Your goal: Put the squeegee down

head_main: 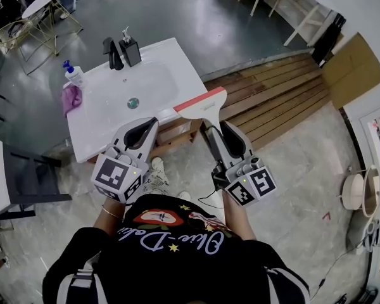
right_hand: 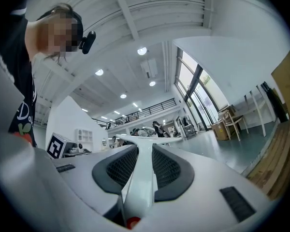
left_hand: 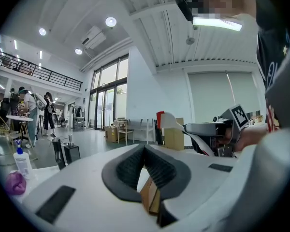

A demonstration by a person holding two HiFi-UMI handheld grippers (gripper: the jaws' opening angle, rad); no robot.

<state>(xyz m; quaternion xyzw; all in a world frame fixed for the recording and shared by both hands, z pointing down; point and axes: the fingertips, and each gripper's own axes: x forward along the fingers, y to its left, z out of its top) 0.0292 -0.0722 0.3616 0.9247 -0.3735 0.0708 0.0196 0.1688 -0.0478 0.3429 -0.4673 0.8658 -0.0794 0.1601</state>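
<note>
The right gripper [right_hand: 145,150] has its jaws closed on the squeegee [right_hand: 140,182]. Its dark ribbed pads [right_hand: 120,170] press the white handle from both sides. The handle runs forward out of the jaws to the blade, which lies crosswise just past the tips. A red spot [right_hand: 132,222] marks the handle's near end. A marker cube [right_hand: 58,147] sits to the gripper's left. A wooden chair [right_hand: 232,120] and floorboards [right_hand: 275,163] lie to its right.

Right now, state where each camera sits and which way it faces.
Head view: on the person's head, looking steeply down on the sink, left gripper, right gripper; their shirt shows.
Left gripper view: along its shut jaws, toward the far windows; shirt at right.
Right gripper view: along jaws clamping the squeegee, toward the ceiling; shirt at left.
Shared: all three show the squeegee.
</note>
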